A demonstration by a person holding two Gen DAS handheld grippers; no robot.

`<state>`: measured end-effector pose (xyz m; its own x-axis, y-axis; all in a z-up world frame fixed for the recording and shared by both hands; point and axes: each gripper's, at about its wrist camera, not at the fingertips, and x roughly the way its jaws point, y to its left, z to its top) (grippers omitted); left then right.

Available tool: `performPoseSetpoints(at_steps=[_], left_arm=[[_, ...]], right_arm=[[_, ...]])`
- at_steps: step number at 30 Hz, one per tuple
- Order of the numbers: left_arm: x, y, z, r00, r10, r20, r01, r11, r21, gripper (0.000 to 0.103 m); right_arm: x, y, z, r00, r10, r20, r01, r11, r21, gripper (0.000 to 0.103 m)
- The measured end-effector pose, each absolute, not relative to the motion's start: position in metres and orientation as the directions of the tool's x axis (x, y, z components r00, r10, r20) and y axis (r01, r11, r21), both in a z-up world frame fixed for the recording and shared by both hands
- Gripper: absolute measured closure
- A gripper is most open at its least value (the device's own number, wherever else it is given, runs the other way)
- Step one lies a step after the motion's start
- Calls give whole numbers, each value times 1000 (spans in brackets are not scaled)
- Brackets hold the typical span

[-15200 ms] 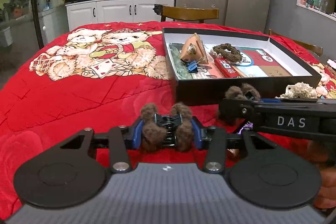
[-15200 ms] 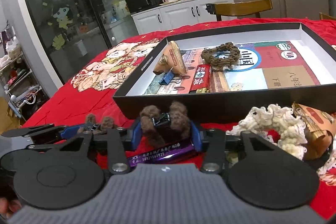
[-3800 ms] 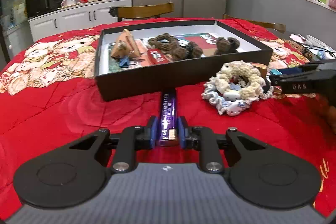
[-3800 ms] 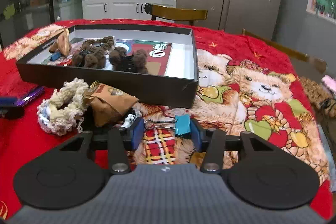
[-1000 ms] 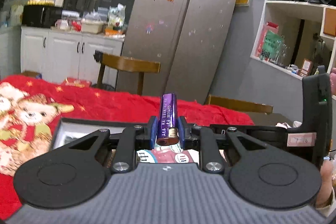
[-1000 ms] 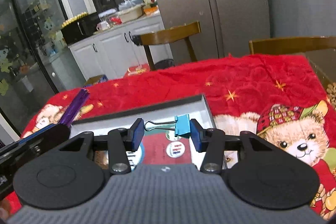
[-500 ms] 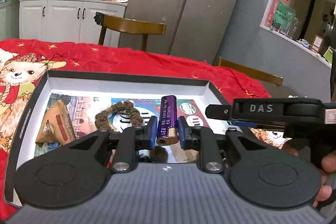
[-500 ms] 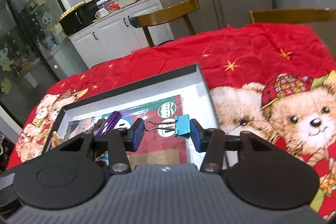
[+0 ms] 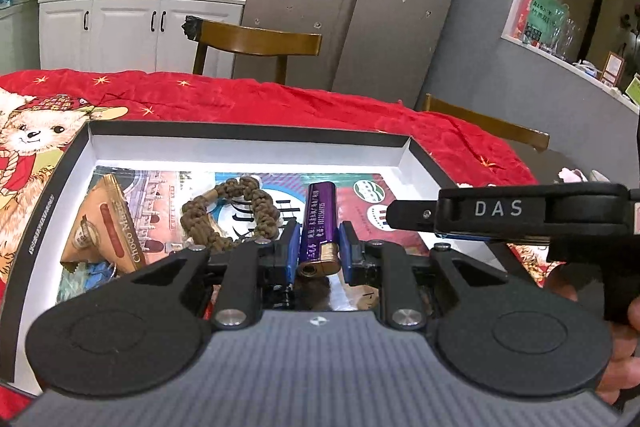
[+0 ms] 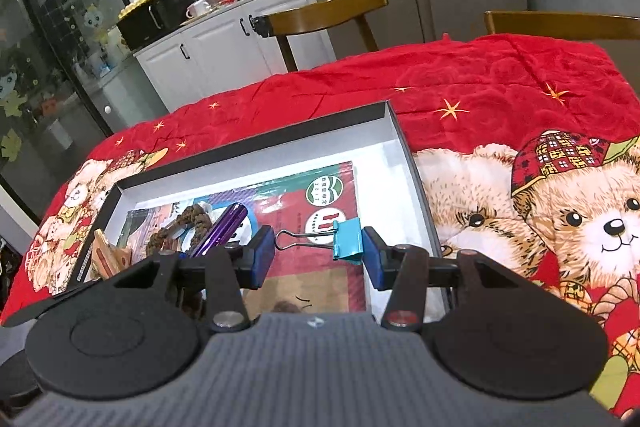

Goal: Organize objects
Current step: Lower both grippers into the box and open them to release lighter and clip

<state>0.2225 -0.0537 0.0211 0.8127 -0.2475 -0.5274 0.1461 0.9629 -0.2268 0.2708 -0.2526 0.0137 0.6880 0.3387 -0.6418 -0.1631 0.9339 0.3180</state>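
Both claws are hanging over the black box [image 9: 48,211] on the red blanket [image 10: 500,83]. The left claw [image 9: 319,251] is clamped on a purple lighter [image 9: 318,223], and the right claw [image 10: 319,251] is pinching a blue binder clip [image 10: 347,239]. A brown braided bracelet [image 9: 236,215] and a snack packet [image 9: 108,227] lie inside.

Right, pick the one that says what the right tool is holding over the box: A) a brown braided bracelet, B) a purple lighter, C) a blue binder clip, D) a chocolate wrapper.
C: in the right wrist view the right tool clamps a blue binder clip sideways between its pads, above the open box; the purple lighter sits in the left tool.
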Motion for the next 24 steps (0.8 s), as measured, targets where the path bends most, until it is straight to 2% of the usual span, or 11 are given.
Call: performPoseSetpoints(at_steps=[17,20,21,22,24], left_arm=[[223,-53,17,813,-220,-538,122,970,-212,77],[222,-53,17,813,-217,-540,123,971,-204,77],[221,-53,18,812,-216,-542,123,972,-203,76],[221,-52,18,811,-218,-543,124,971,-203,75],[222,-50,20,807,-227,-545,128,968,-214,67]], right_arm=[[270,-244,11,678,352,-645,-213,934,286,51],[270,-244,9,676,369,-638,-220,927,303,47],[271,-246,8,670,377,-639,-215,923,319,40],[272,-247,7,663,389,-639,-213,917,338,39],[274,-252,6,648,424,-633,-216,899,381,38]])
